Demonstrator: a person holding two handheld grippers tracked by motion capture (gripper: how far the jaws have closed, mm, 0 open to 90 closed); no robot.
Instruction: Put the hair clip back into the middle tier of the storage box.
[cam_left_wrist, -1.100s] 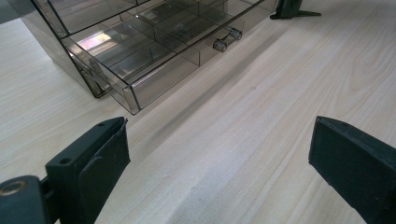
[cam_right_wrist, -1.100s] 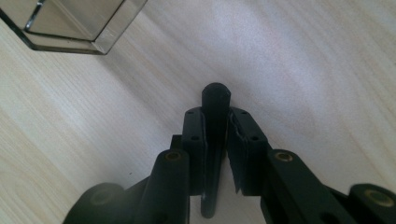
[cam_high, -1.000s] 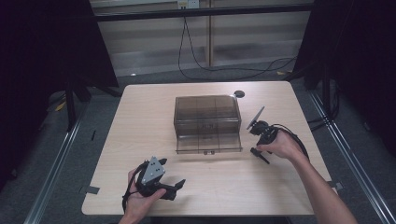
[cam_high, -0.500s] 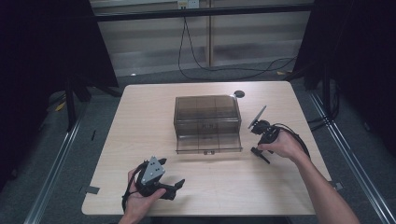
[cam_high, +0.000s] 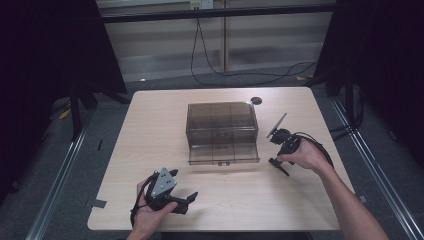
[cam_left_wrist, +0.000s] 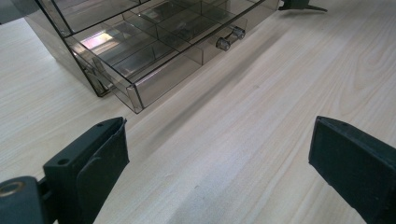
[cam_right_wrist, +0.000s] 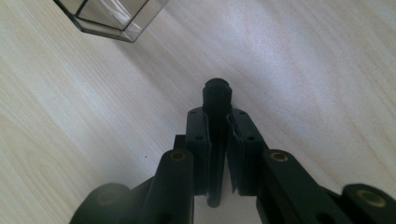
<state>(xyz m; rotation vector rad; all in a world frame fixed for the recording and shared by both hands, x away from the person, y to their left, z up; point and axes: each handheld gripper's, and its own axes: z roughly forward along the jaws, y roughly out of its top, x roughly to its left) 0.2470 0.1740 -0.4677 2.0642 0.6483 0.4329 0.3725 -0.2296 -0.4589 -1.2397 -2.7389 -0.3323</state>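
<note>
A smoky see-through drawer box (cam_high: 222, 120) stands mid-table, its bottom drawer (cam_high: 223, 154) pulled out toward me, with two small knobs (cam_left_wrist: 229, 38) on its front. Its divided compartments look empty. My right gripper (cam_high: 278, 166) rests on the table just right of the drawer. In the right gripper view its pads (cam_right_wrist: 217, 116) are shut on a slim black rod (cam_right_wrist: 216, 93) with a rounded tip that sticks out past them. My left gripper (cam_high: 186, 201) lies near the front edge, pointing right. Its jaws (cam_left_wrist: 219, 163) stand wide apart over bare wood, holding nothing.
A small black round disc (cam_high: 256, 100) lies behind the box near the table's far edge. The light wooden table (cam_high: 150, 130) has bare room left of the box. Black cables run across the floor beyond the table.
</note>
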